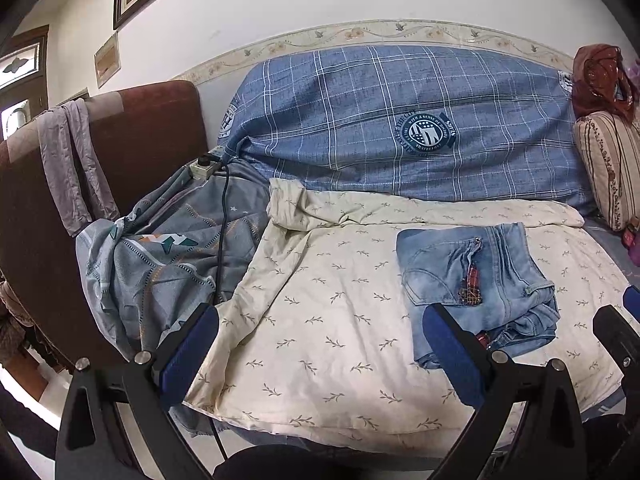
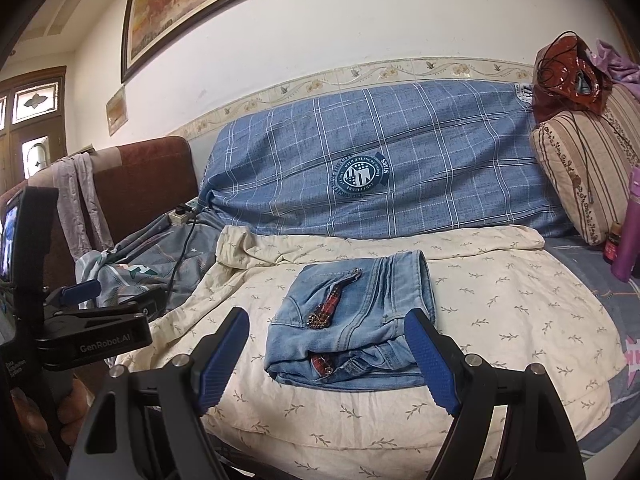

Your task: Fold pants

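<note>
Light blue jeans [image 2: 352,316] lie folded into a compact bundle on a cream leaf-print sheet [image 2: 500,304]. A red plaid patch shows on top and at the front fold. In the left wrist view the jeans [image 1: 476,288] sit to the right. My left gripper [image 1: 320,344] is open over bare sheet [image 1: 320,280], left of the bundle, its right finger overlapping the bundle's near corner in the picture. My right gripper [image 2: 328,356] is open, its blue pads apart in front of the bundle and holding nothing. The left gripper [image 2: 80,292] also shows at the left edge of the right wrist view.
A blue plaid cover [image 2: 400,168] stands along the wall behind. A grey patterned blanket [image 1: 160,256], a power strip [image 1: 204,166] and a black cable [image 1: 222,232] lie at left by a brown headboard [image 1: 152,128]. A striped pillow [image 2: 580,168] and purple bottle [image 2: 630,232] sit at right.
</note>
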`<state>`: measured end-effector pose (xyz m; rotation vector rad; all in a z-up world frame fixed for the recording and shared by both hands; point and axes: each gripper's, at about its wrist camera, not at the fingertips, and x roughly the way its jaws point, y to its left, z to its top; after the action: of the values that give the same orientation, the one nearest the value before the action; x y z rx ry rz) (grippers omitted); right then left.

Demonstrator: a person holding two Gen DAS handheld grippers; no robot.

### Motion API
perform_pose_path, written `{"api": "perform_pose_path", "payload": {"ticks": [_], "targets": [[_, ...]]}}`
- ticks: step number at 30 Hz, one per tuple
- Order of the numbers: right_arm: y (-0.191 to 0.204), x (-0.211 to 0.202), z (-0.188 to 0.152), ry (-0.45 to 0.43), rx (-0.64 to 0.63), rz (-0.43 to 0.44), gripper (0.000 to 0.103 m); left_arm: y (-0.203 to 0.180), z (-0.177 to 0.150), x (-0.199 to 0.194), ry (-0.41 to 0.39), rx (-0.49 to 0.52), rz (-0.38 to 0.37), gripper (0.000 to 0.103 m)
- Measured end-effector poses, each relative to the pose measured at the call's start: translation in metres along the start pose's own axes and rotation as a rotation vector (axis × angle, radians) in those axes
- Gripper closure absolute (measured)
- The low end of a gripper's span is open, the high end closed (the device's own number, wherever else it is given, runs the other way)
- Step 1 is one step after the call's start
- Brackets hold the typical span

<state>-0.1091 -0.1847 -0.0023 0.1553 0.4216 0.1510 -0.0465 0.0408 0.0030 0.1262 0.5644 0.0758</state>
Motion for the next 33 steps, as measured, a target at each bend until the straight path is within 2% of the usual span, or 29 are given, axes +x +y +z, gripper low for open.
{"api": "perform_pose_path", "payload": {"ticks": [33], "targets": [[0.013,-0.002,0.006,-0.013,-0.031,0.007,0.021,0.009,0.002,-0.001,0.005,-0.021,-0.017,0.001]]}}
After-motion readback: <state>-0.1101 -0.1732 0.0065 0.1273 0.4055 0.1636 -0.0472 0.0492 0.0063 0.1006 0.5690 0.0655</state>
